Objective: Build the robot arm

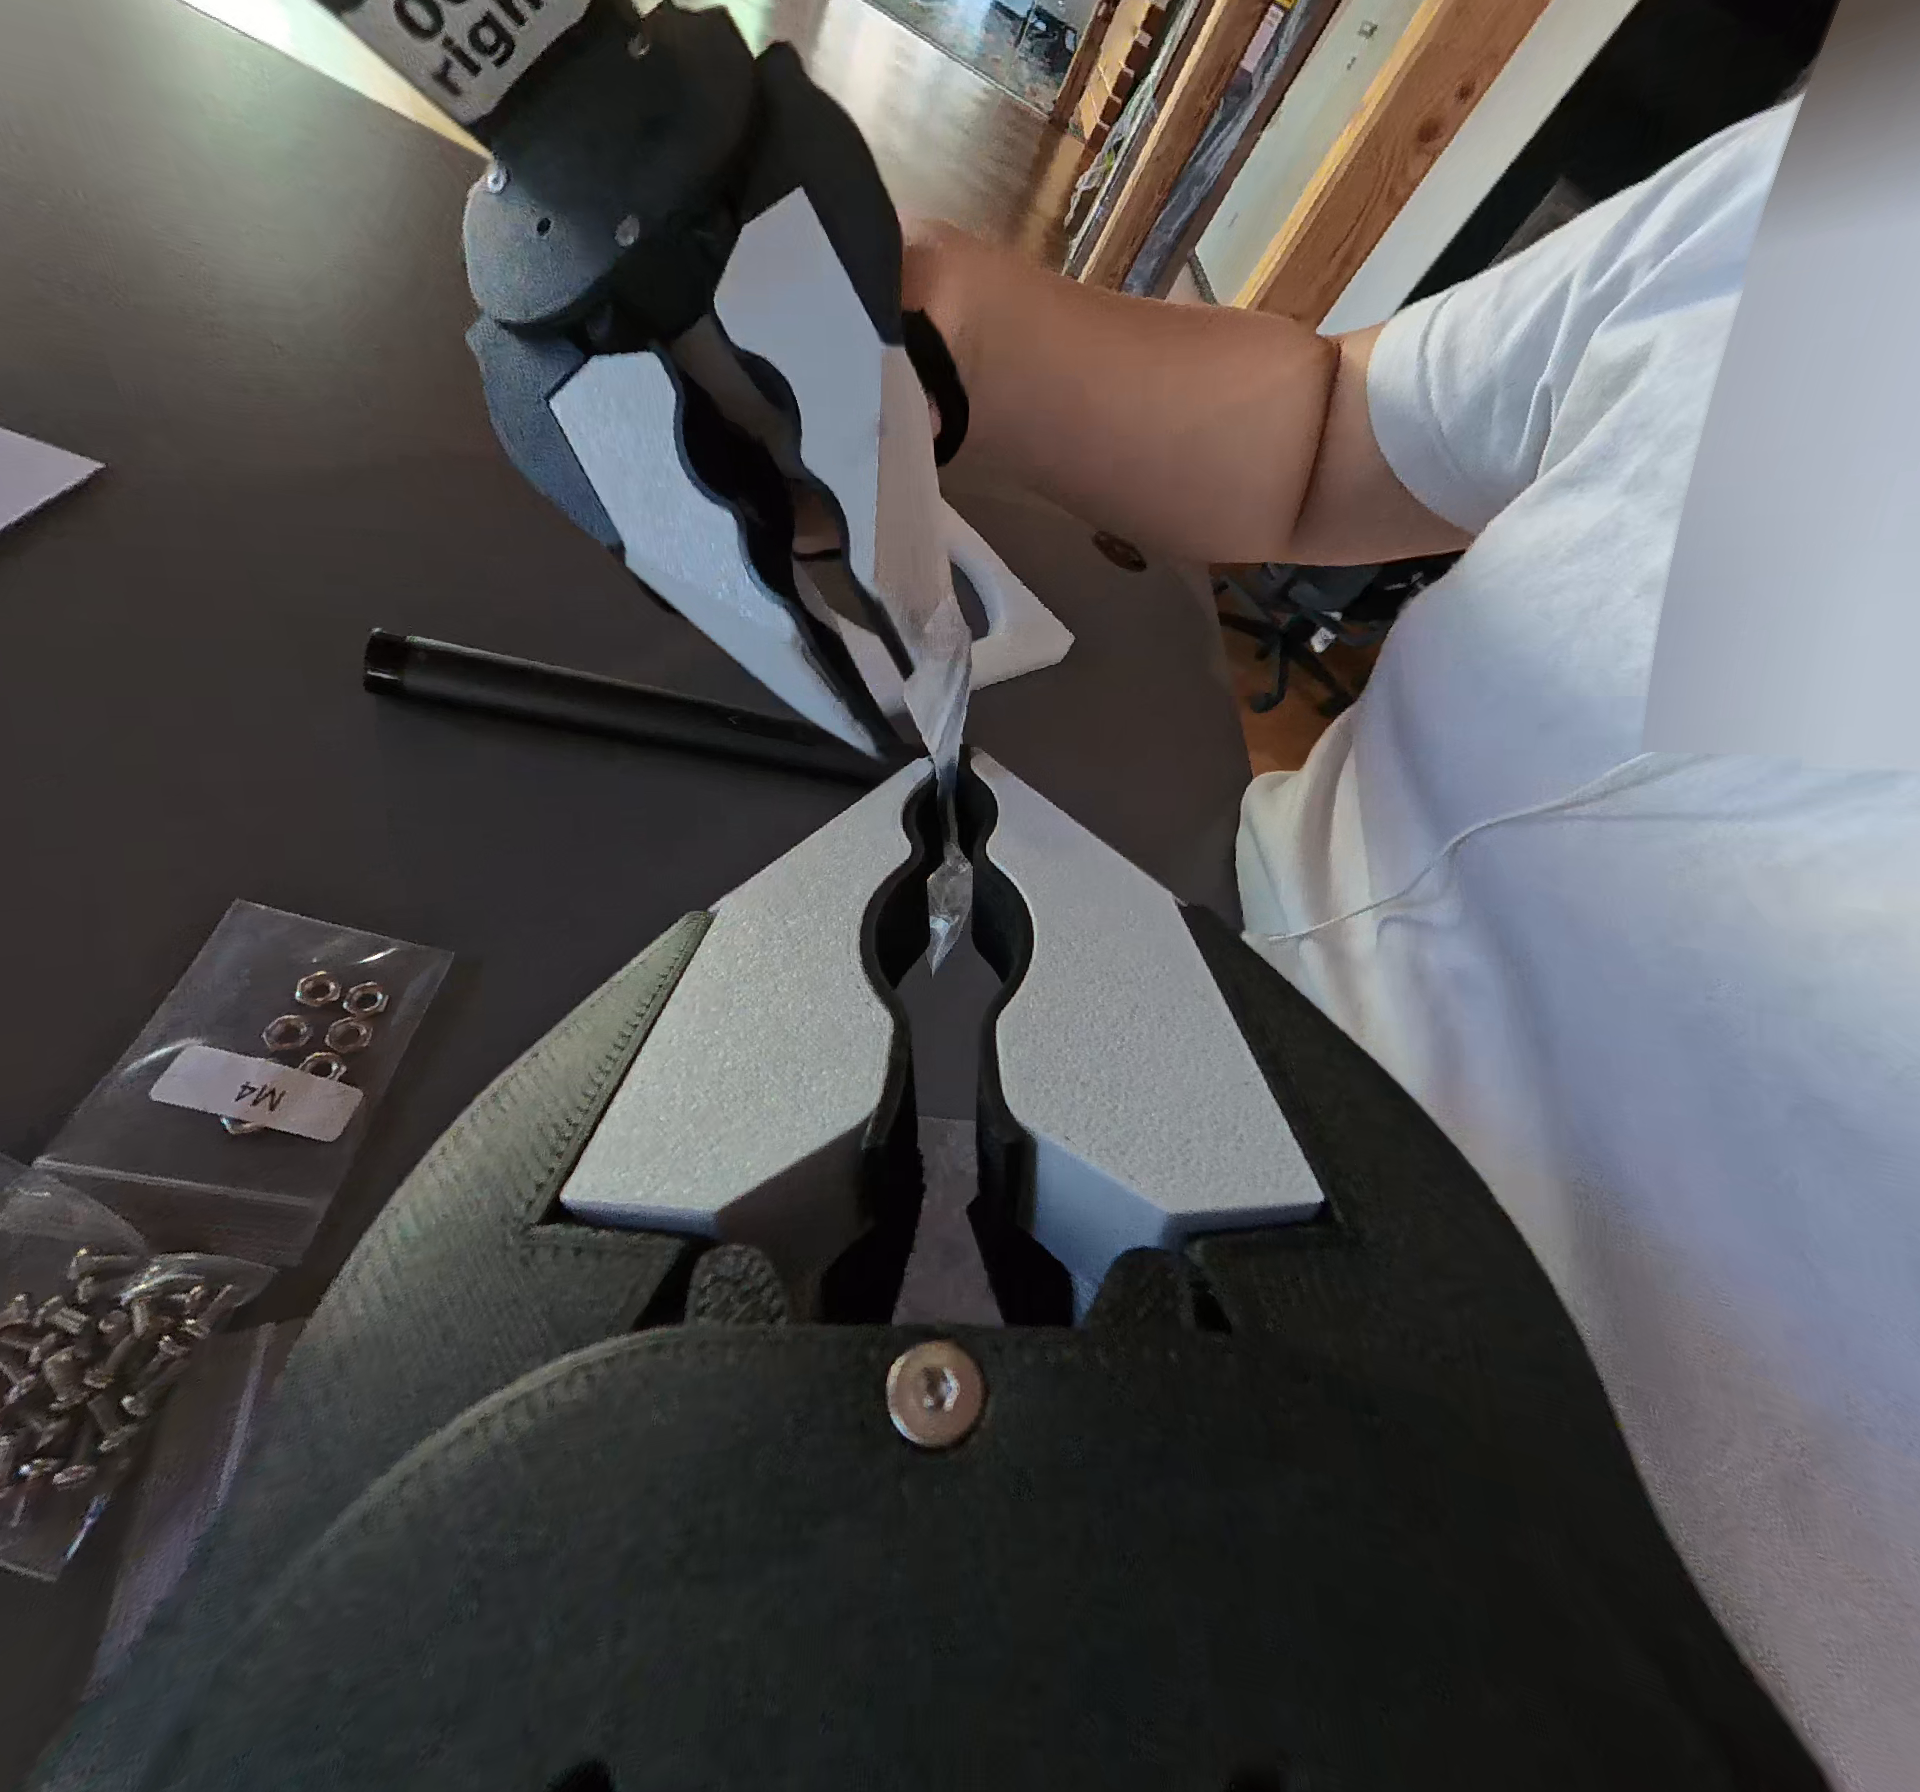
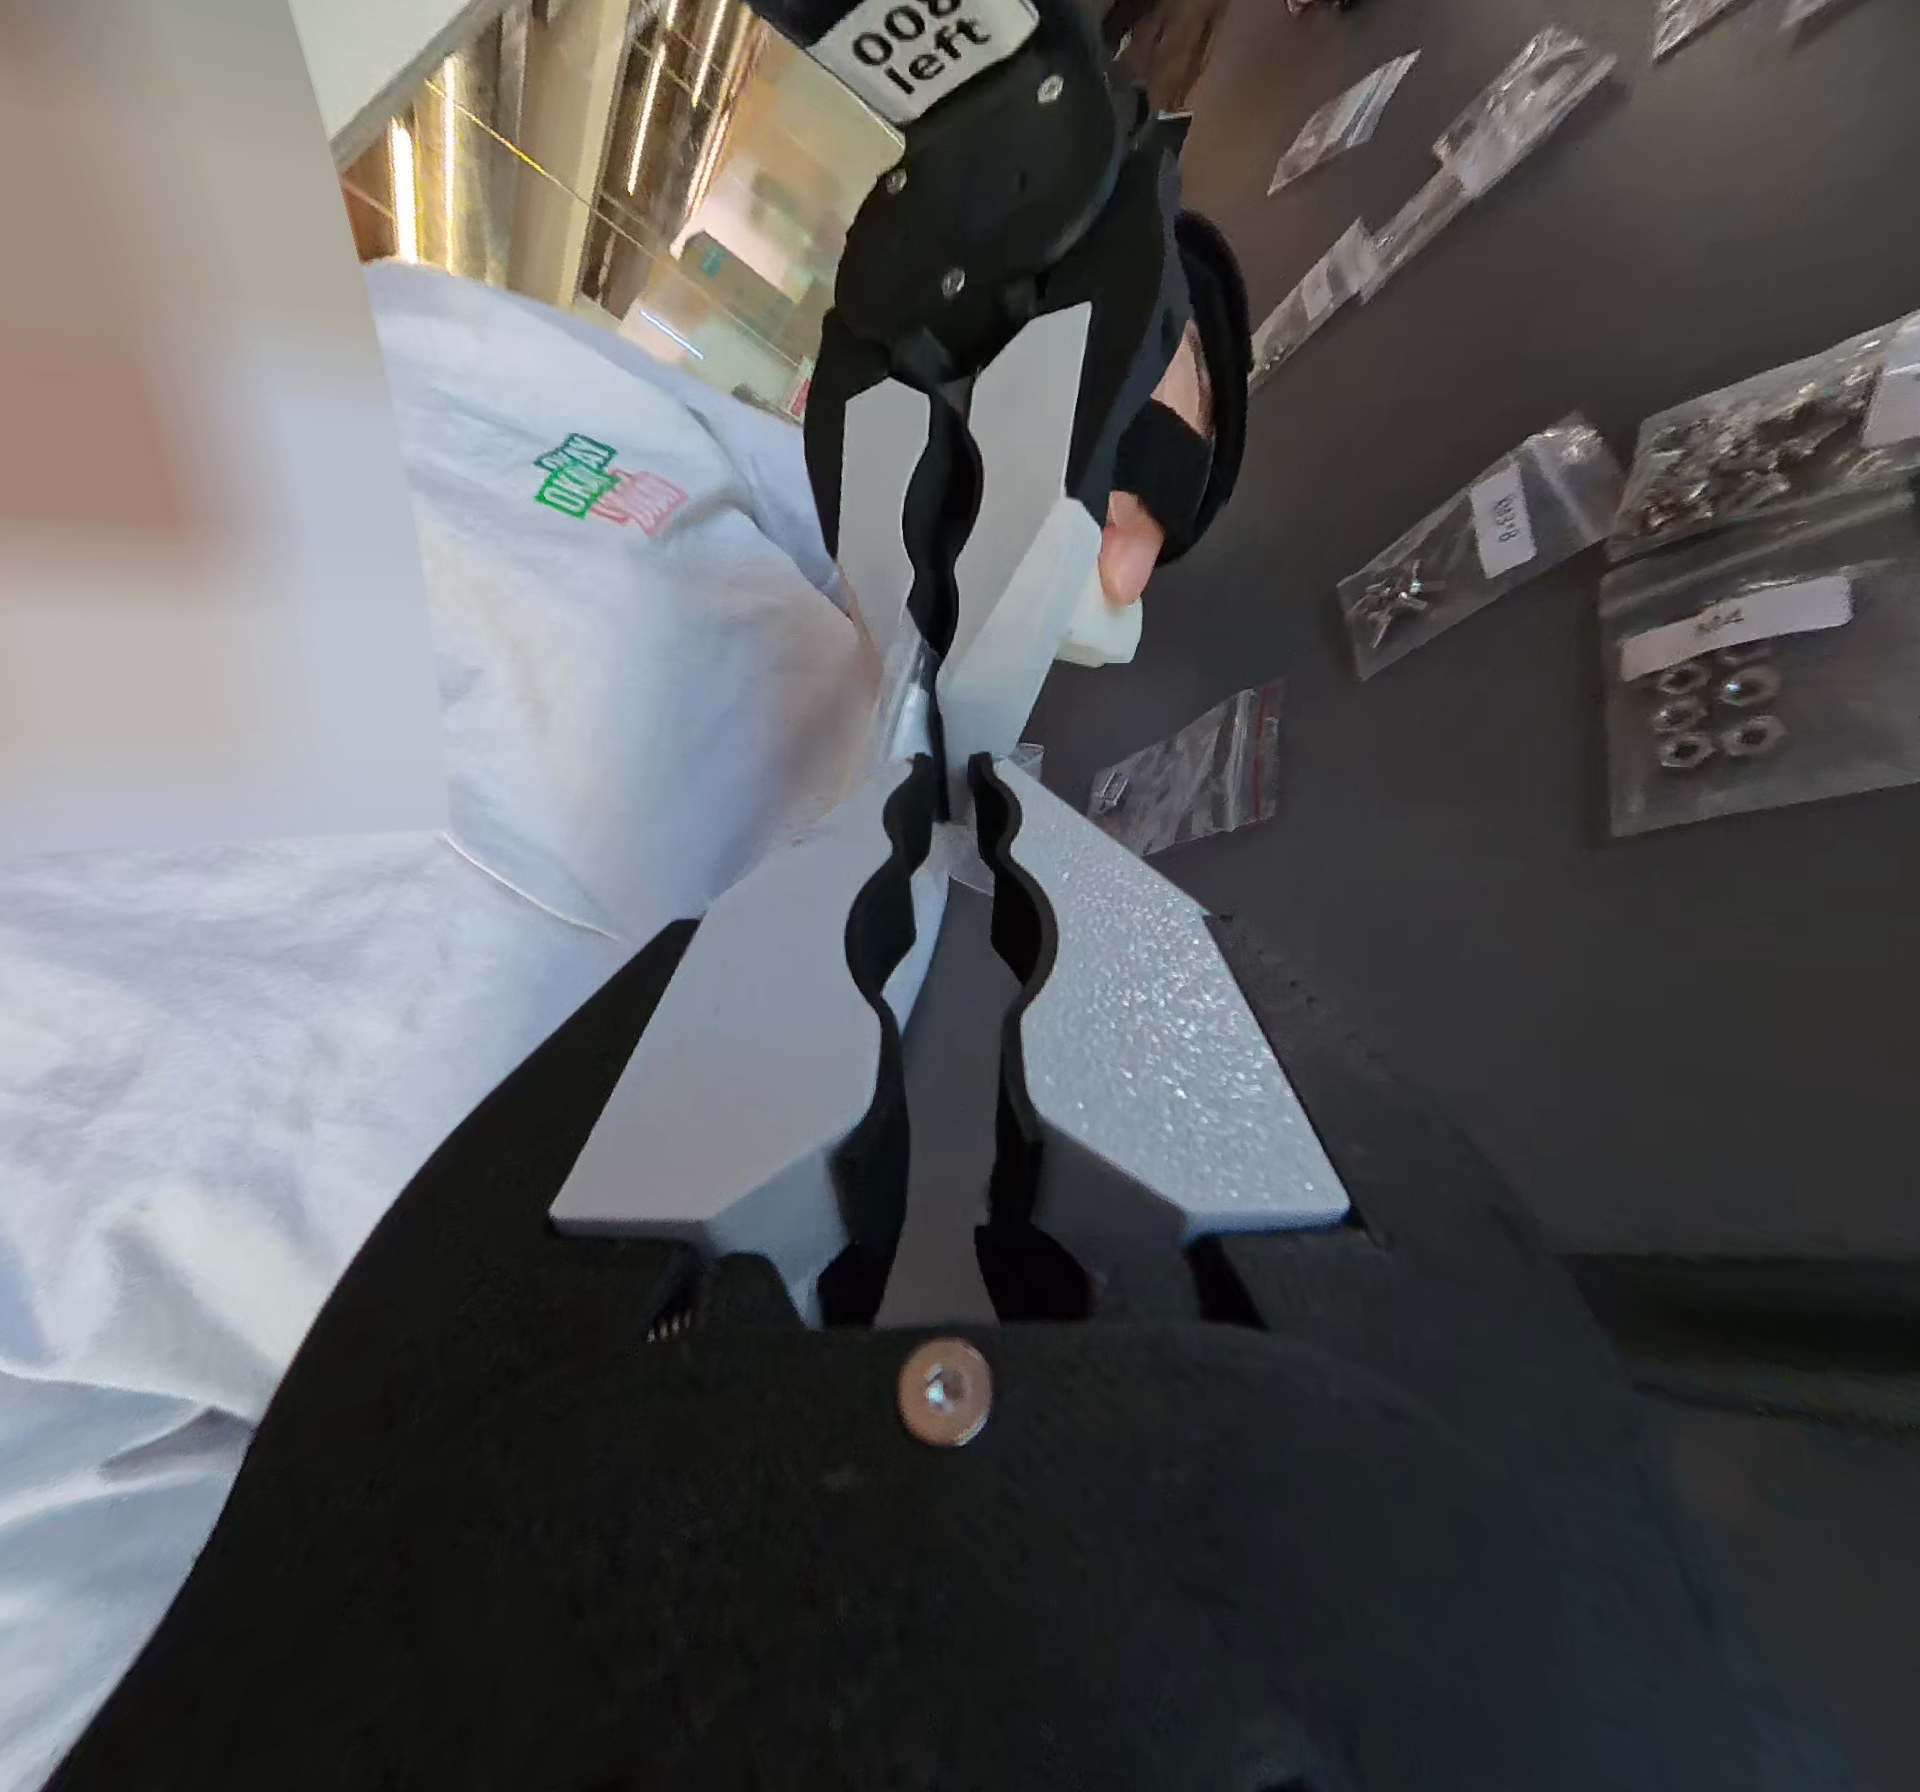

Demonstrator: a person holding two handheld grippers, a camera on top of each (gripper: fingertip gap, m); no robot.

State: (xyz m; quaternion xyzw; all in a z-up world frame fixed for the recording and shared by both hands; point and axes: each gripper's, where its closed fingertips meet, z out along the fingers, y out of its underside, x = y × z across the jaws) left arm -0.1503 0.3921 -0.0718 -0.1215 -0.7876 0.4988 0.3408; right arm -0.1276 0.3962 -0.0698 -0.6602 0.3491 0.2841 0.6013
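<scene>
While both your grippers meet tip to tip above the dark table (image 1: 208,308), the left gripper (image 1: 948,786) and right gripper (image 2: 948,786) each pinch one small clear plastic bag (image 1: 951,901) between them, bags of nuts (image 1: 312,1025) nearby.

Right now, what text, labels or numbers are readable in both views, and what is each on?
I can't copy wording; the bearers:
Black-on-white tag on the right gripper: legible.
Matching tag on the left gripper: legible.
White sticker on the nut bag: legible.
Green-and-red shirt print: partly legible.
Bag stickers: blurred.
Both jaws pinch a clear plastic film.
</scene>
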